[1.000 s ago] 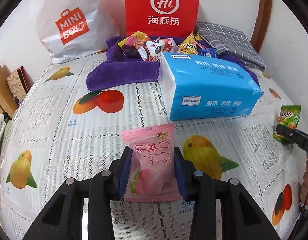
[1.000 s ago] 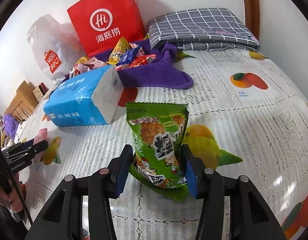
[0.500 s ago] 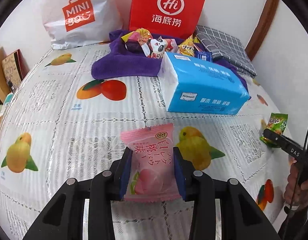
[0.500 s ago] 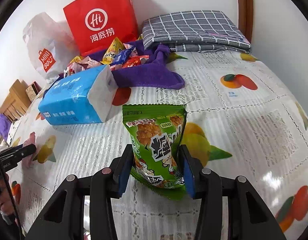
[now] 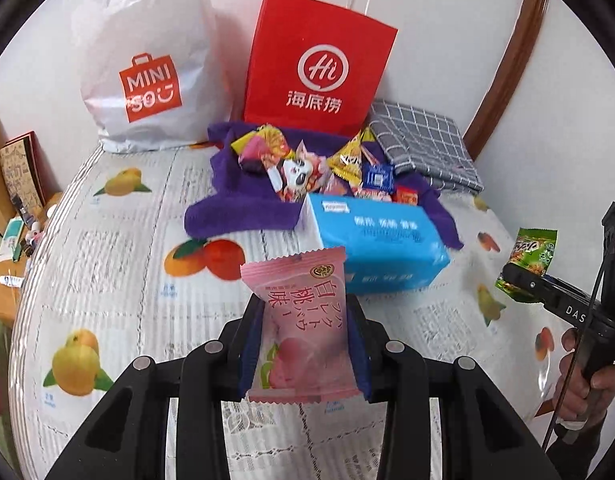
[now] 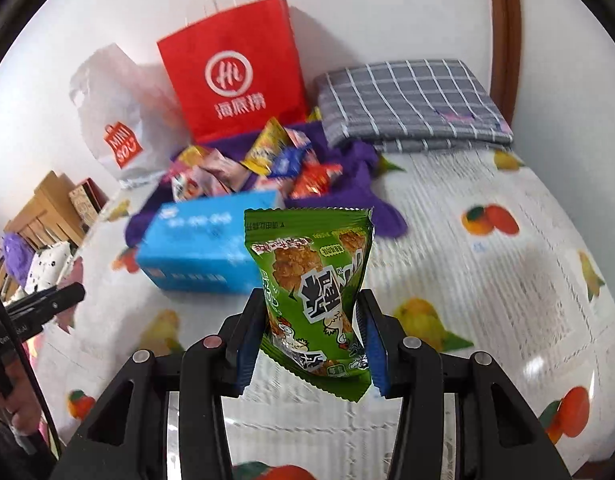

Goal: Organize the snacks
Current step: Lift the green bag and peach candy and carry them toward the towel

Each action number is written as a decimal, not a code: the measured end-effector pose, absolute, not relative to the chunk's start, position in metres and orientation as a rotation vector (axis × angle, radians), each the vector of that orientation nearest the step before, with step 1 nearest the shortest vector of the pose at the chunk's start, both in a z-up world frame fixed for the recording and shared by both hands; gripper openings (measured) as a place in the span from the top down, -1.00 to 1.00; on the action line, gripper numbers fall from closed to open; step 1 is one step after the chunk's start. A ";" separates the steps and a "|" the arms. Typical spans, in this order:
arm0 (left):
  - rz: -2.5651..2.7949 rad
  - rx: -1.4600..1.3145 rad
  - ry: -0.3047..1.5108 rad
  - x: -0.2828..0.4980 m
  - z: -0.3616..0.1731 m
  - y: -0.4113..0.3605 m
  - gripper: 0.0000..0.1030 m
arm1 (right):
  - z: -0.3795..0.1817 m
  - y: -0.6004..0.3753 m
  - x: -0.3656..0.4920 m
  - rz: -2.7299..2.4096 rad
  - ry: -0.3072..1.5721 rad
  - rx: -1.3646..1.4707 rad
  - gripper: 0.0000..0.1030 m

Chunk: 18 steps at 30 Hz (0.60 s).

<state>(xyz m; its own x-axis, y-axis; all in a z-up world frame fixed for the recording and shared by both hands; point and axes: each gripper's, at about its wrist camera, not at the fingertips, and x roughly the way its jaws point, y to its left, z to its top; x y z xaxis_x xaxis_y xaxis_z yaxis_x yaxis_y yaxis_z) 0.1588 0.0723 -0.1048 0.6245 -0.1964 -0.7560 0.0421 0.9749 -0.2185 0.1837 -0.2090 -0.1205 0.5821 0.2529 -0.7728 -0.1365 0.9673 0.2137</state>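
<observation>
A pink snack packet [image 5: 301,326] stands upright between the blue-padded jaws of the left gripper [image 5: 303,344], which are closed on its sides and hold it above the fruit-print tablecloth [image 5: 107,264]. A green snack packet [image 6: 313,292] is pinched the same way in the right gripper [image 6: 307,340], its crimped top edge up and its lower corner hanging below the pads. In the left view, that green packet shows again at the right edge, held in the other tool.

Behind both packets lies a blue tissue pack [image 5: 377,248] on the tablecloth, one end touching a purple towel [image 5: 235,216]. A heap of mixed snacks [image 5: 307,168] sits on the towel: yellow, red, blue and white wrappers tumbled together. Just behind the towel a red paper bag [image 5: 319,64] with white handles stands upright against the wall, and beside it a white plastic bag [image 5: 147,68] with a red logo. A folded grey checked cloth [image 6: 411,108] lies to the right of the towel, against the wall. The right view is blurred in places.
</observation>
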 end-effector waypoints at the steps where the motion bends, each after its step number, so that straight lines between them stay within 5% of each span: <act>1: -0.141 -0.194 0.884 0.160 -0.101 0.073 0.29 | -0.116 -0.206 0.186 0.230 0.920 0.135 0.12; 18: -0.170 -0.183 0.824 0.195 -0.048 0.069 0.29 | -0.059 -0.160 0.230 0.296 0.861 0.054 0.11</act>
